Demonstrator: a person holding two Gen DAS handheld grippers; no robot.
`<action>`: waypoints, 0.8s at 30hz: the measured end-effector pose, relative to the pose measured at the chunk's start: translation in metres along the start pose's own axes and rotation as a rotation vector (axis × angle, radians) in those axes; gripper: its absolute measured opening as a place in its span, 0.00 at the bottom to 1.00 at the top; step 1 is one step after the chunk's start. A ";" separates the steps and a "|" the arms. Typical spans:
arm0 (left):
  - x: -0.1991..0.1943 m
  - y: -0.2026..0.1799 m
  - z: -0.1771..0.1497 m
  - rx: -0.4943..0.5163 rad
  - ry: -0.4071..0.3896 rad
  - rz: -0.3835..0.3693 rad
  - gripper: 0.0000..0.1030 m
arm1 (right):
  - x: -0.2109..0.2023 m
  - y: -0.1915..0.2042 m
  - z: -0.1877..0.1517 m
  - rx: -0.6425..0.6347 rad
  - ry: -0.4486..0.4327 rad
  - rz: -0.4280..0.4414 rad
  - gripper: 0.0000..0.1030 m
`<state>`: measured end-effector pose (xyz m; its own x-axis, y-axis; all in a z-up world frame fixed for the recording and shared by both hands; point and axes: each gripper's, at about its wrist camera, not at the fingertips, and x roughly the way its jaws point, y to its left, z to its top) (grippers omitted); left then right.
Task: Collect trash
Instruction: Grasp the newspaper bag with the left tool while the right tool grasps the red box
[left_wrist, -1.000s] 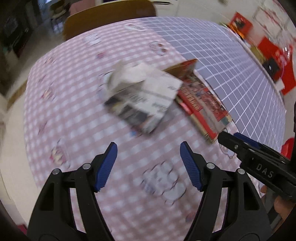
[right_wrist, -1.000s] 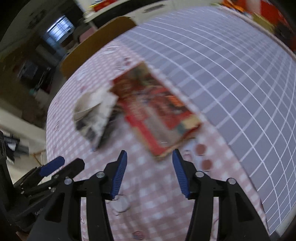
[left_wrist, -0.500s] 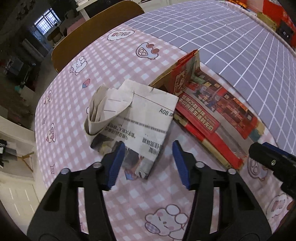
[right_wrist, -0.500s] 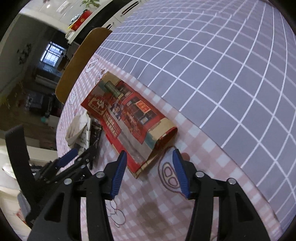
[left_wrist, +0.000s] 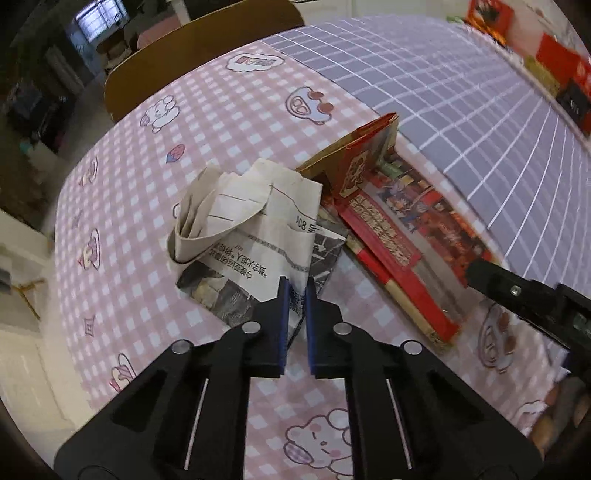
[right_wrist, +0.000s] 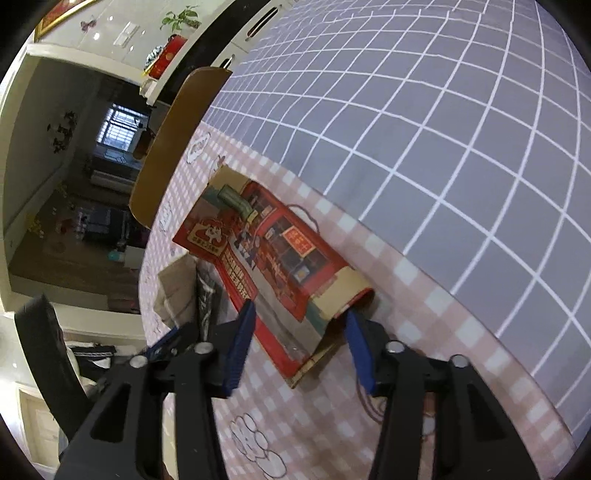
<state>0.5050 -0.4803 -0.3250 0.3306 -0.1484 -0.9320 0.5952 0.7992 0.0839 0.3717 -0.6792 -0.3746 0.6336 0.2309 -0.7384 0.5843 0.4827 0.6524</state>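
Below, my left gripper (left_wrist: 295, 295) is pinching the near corner of the folded newspaper (left_wrist: 255, 236), its blue pads drawn almost together with the paper's edge caught between them. That newspaper is lying crumpled on the pink checked tablecloth (left_wrist: 184, 122), touching the flattened red cardboard box (left_wrist: 402, 240) on its right. My right gripper (right_wrist: 299, 332) is closing around the near end of that red box (right_wrist: 273, 258), one blue pad on each side of the torn cardboard edge; I cannot tell whether the pads are pressing on it. Beyond the box, the grey gridded cloth (right_wrist: 443, 129) is covering the far table, and a wooden chair back (left_wrist: 192, 48) is standing behind.
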 end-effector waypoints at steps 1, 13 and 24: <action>-0.003 0.002 -0.001 -0.010 -0.006 -0.006 0.06 | 0.002 -0.001 0.002 0.011 0.005 0.009 0.26; -0.051 0.060 -0.011 -0.230 -0.086 -0.114 0.02 | -0.016 0.062 0.001 -0.200 -0.056 0.043 0.05; -0.109 0.138 -0.055 -0.419 -0.168 -0.156 0.02 | -0.026 0.139 -0.039 -0.351 0.004 0.114 0.01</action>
<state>0.5110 -0.3217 -0.2308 0.3953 -0.3503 -0.8491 0.3123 0.9206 -0.2343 0.4171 -0.5851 -0.2716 0.6822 0.3028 -0.6656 0.2999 0.7143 0.6324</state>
